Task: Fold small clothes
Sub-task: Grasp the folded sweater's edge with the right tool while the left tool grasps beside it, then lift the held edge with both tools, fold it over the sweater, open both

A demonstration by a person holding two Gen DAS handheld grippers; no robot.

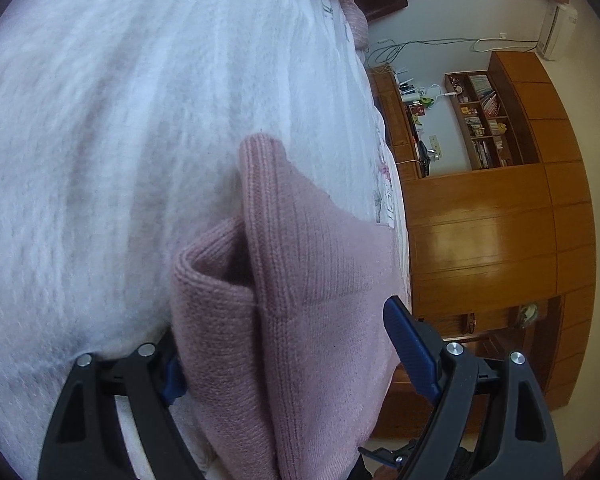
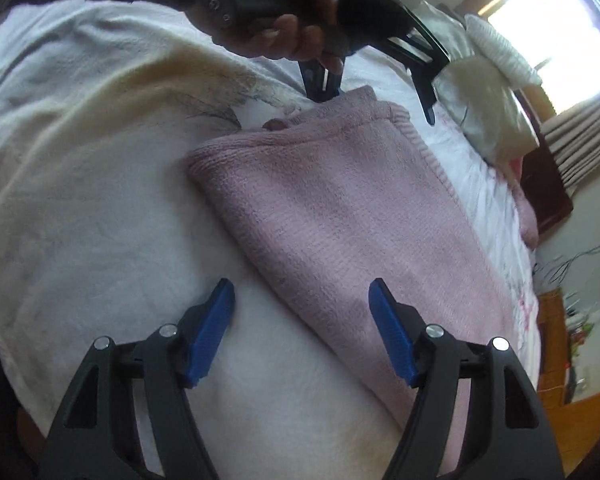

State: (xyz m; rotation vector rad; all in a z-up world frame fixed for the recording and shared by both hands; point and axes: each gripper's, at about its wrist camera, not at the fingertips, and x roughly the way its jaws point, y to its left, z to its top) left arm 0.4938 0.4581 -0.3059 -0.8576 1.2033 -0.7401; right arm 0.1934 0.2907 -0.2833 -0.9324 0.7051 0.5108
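Bed [image 2: 80, 220] with white fleecy blanket; pink knit [image 2: 340, 216] lying flat on it, pillows [image 2: 488, 120] at far end.

Home bedroom: bed with white fleece blanket [image 1: 120, 140], wooden wardrobe wall [image 1: 500, 220], bookshelf [image 1: 484, 120], curtained window [image 2: 572, 20].

Pink ribbed knit garment [image 2: 340, 216] on white blanket [image 2: 80, 208], blue-tipped black tongs [image 2: 302, 320]

A pink knitted sweater [image 2: 352, 216] lies folded flat on a white bed cover [image 2: 100, 240], running from 12 o'clock down toward 5 o'clock. Its ribbed edge [image 1: 260, 184] curls up into a fold at one end.
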